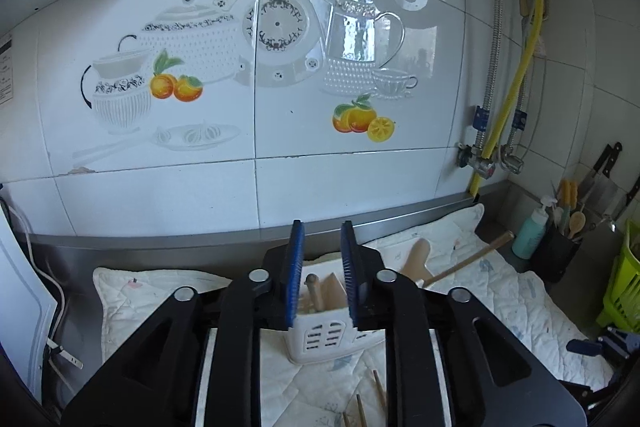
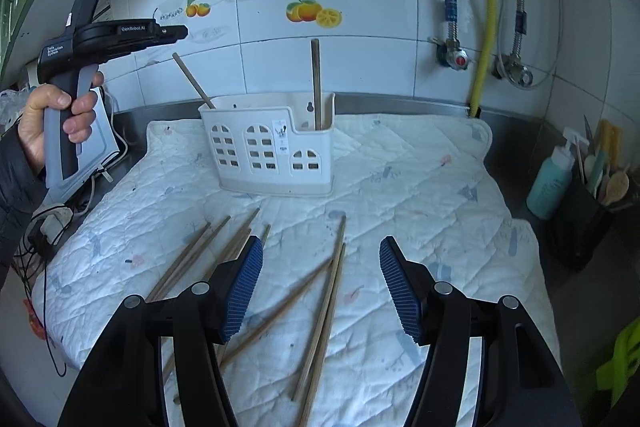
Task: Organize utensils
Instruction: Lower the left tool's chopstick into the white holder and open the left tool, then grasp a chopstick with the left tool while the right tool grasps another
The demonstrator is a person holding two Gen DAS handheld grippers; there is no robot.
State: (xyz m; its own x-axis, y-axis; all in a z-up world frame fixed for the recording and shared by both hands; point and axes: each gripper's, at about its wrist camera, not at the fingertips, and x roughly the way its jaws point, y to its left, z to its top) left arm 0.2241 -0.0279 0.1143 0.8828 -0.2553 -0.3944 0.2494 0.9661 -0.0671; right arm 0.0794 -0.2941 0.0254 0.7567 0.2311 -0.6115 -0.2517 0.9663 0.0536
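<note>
left gripper (image 1: 322, 267): jaws slightly apart, empty, above the holder (image 2: 272, 143)
right gripper (image 2: 321, 283): jaws wide apart, empty, over loose chopsticks (image 2: 320, 311)
holder: two sticks upright inside

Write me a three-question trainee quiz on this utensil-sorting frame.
1. True or false: the right gripper is shut on a chopstick.
2. In the right wrist view, how many sticks stand in the white caddy?
3. Where do the loose chopsticks lie? A: on the quilted cloth. B: in the black holder. C: in the person's hand.
Key: 1 false, it is open and empty; 2 two; 3 A.
</note>
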